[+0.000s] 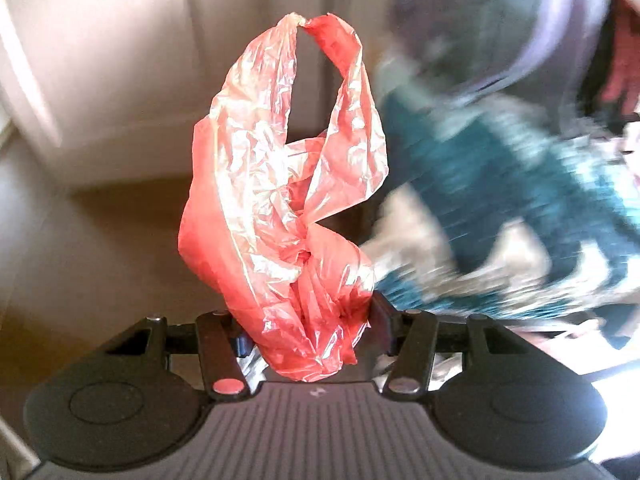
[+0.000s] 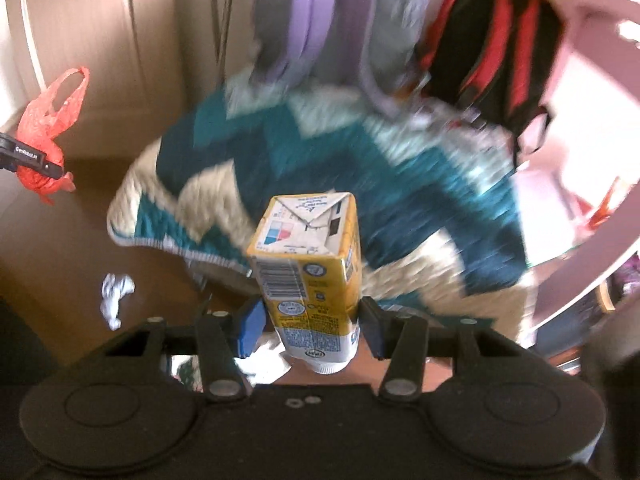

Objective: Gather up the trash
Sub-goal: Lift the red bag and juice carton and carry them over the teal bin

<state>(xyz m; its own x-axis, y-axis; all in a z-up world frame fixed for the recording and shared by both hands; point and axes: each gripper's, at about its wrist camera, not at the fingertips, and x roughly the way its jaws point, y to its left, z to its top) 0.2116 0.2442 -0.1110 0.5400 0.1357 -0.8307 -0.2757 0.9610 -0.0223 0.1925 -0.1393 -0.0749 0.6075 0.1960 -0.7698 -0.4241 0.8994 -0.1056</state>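
Observation:
My left gripper [image 1: 308, 320] is shut on a crumpled red plastic bag [image 1: 280, 184], which stands up from the jaws with its handle loop at the top. The bag in the left gripper also shows at the far left of the right wrist view [image 2: 46, 128]. My right gripper [image 2: 310, 320] is shut on a yellow and white drink carton [image 2: 310, 264], held with its white cap toward the camera and its folded end pointing away. A crumpled white paper [image 2: 114, 292] lies on the brown floor at the left.
A teal and cream knitted blanket [image 2: 320, 168] is heaped ahead, blurred. Purple and grey clothes [image 2: 320, 20] hang behind it, beside a black and red backpack [image 2: 492, 48]. Pale cupboard doors [image 1: 100, 60] stand at the left. A pink curved edge [image 2: 592, 200] is at the right.

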